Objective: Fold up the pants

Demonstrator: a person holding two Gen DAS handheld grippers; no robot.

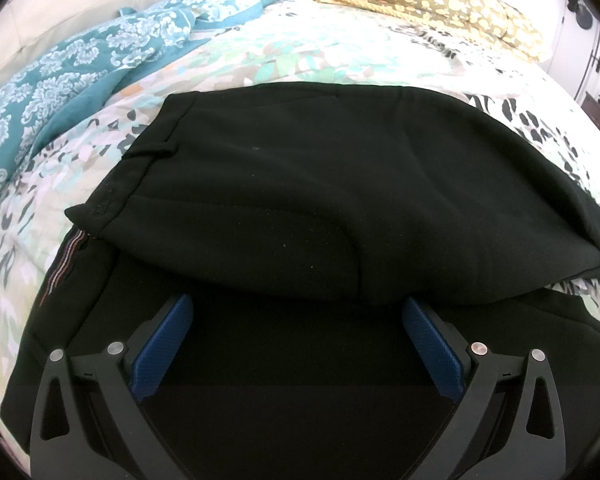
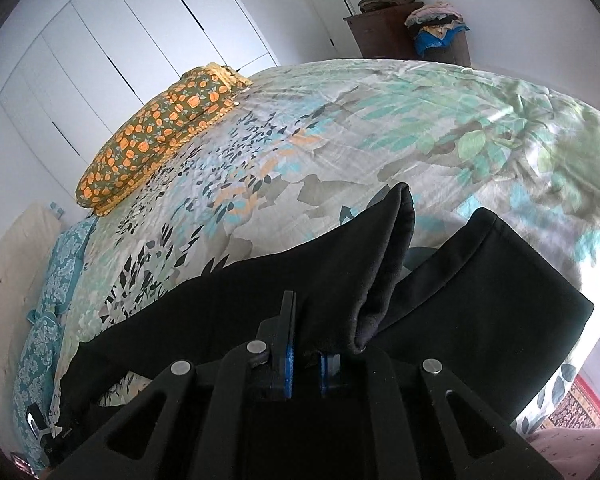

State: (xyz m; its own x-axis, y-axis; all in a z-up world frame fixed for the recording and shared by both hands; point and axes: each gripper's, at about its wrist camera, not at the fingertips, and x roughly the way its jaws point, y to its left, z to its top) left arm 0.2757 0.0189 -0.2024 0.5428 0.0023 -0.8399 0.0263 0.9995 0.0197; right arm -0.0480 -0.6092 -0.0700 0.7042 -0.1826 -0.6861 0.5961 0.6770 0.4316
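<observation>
Black pants [image 1: 284,184] lie on the bed with the floral cover [image 1: 308,52], the waistband with a belt loop at the left, one layer folded over another. My left gripper [image 1: 298,308] is open, its blue pads [image 1: 164,344] just above the lower layer at the fold's near edge, holding nothing. In the right wrist view my right gripper [image 2: 306,356] is shut on a lifted edge of the pants [image 2: 384,248], which rises in a fold above the bed; the rest of the pants [image 2: 480,292] spreads below.
A teal patterned blanket [image 1: 60,80] lies at the left of the bed. An orange-flowered pillow [image 2: 156,140] sits at the head. White wardrobe doors [image 2: 100,40] stand behind, and a brown dresser [image 2: 384,36] with piled clothes is at the far side.
</observation>
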